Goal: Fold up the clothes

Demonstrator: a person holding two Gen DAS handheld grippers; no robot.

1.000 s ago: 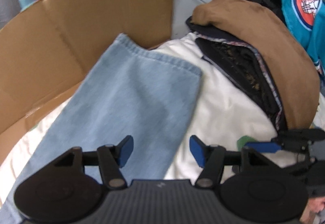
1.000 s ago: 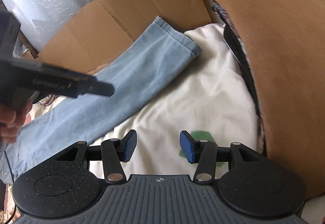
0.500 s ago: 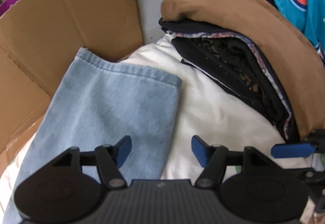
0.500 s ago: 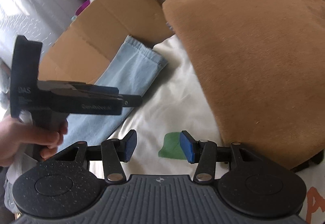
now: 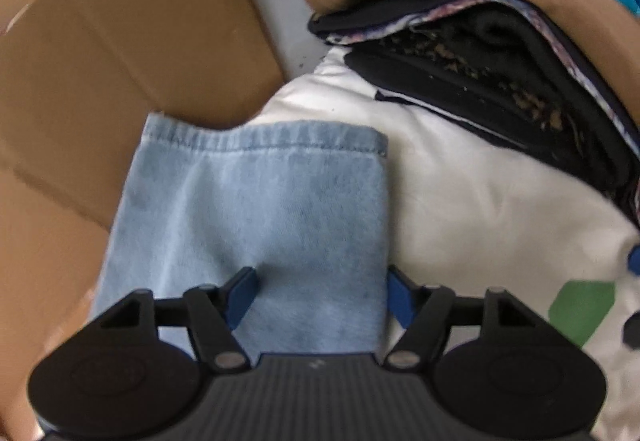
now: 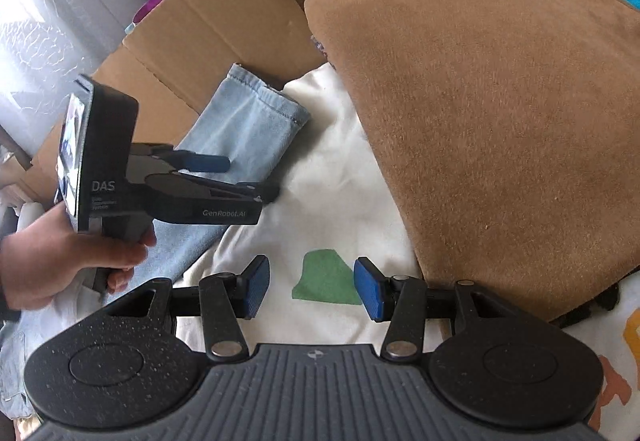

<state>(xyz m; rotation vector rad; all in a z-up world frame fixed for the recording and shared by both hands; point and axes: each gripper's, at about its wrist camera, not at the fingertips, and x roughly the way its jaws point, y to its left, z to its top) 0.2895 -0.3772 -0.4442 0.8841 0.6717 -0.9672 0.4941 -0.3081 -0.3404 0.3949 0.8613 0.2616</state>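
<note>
Since a second ago, my left gripper (image 5: pixel 320 295) has been dropping toward the jeans leg (image 5: pixel 260 225), its jaws just widening and straddling the denim's edge, unpinched. My right gripper (image 6: pixel 311 287) is hovering released over the white shirt (image 6: pixel 336 209). Cardboard (image 5: pixel 120 53) is crowding at ten o'clock; the brown garment (image 6: pixel 500 101) is piling at two o'clock.

Both wrist views steeply downward, close, sharing the denim leg (image 5: pixel 256 209) and cream cloth (image 6: pixel 320 201).
</note>
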